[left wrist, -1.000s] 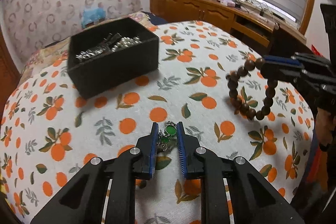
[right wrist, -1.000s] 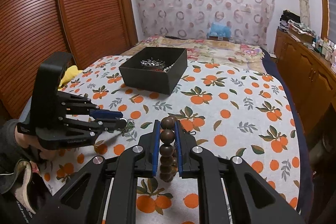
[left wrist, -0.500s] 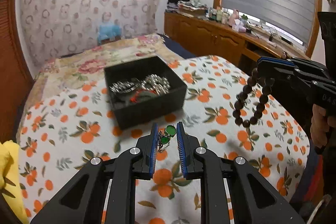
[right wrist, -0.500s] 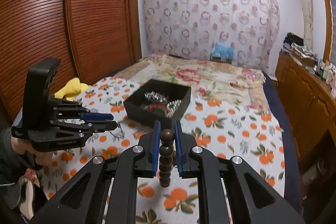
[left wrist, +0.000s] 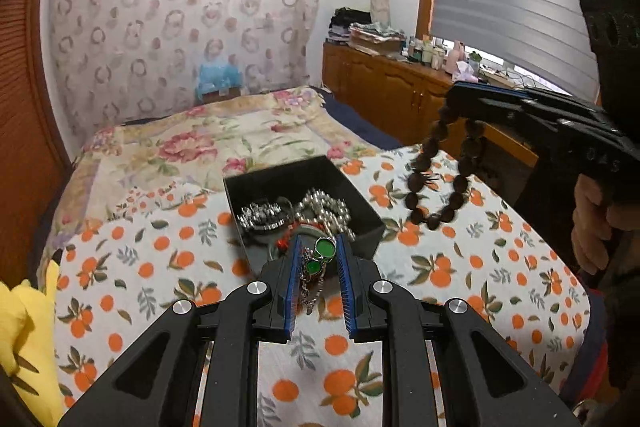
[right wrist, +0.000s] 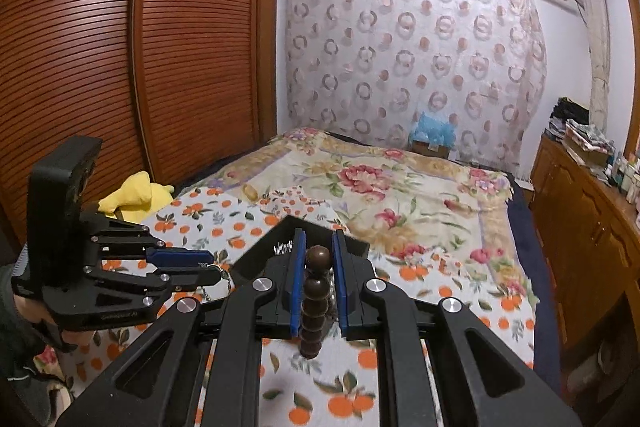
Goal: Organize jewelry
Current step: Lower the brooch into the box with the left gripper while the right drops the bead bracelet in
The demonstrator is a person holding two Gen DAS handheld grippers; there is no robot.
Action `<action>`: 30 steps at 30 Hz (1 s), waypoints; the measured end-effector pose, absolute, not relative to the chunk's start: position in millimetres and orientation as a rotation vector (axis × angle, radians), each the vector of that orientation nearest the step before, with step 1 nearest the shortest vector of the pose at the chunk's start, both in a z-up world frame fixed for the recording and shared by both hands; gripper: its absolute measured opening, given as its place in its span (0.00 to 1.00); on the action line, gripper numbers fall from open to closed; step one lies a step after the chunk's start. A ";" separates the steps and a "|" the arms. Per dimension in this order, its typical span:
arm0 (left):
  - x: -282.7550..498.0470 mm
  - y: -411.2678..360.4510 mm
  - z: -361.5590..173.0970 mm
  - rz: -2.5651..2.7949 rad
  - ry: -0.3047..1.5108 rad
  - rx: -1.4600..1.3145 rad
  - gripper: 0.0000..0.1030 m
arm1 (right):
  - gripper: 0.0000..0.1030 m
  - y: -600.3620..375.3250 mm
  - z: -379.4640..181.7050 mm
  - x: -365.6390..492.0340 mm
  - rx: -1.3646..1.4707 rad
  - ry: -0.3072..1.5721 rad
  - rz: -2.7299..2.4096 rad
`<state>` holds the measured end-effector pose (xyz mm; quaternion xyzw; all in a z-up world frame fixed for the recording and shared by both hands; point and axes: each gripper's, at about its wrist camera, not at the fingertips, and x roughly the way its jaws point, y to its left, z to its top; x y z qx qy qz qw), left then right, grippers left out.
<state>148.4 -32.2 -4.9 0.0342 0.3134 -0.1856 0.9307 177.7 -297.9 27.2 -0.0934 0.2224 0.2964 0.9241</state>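
Two pieces are being carried to the black jewelry box (left wrist: pixel 352 187), at 12 o'clock: the left gripper (left wrist: pixel 318 267) is clenching a green-stone chain (left wrist: pixel 316 259), the right gripper (right wrist: pixel 318 279) is pinching a wooden bead bracelet (right wrist: pixel 316 291). Next, each probably needs lowering over the box before letting go.

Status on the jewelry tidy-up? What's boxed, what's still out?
Done: the black box already holds silver chains and beads. In hand: the left gripper is shut on a green-stone chain, held just in front of the box; the right gripper is shut on a brown bead bracelet, which hangs in the air right of the box. Left: drop both in. No other loose jewelry shows on the bedspread.
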 end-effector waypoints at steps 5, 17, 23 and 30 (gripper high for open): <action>164.1 -27.7 2.4 -0.369 0.631 0.064 0.16 | 0.15 -286.9 30.5 198.4 -0.189 0.449 0.627; 196.0 -21.4 -1.0 -0.350 0.648 0.048 0.16 | 0.15 -267.9 10.4 255.4 -0.176 0.504 0.654; 210.2 -22.2 -1.5 -0.348 0.655 0.044 0.16 | 0.15 -264.8 -7.1 274.7 -0.160 0.552 0.665; 220.2 -27.7 -0.7 -0.358 0.656 0.041 0.16 | 0.16 -268.9 -14.4 279.6 -0.145 0.560 0.653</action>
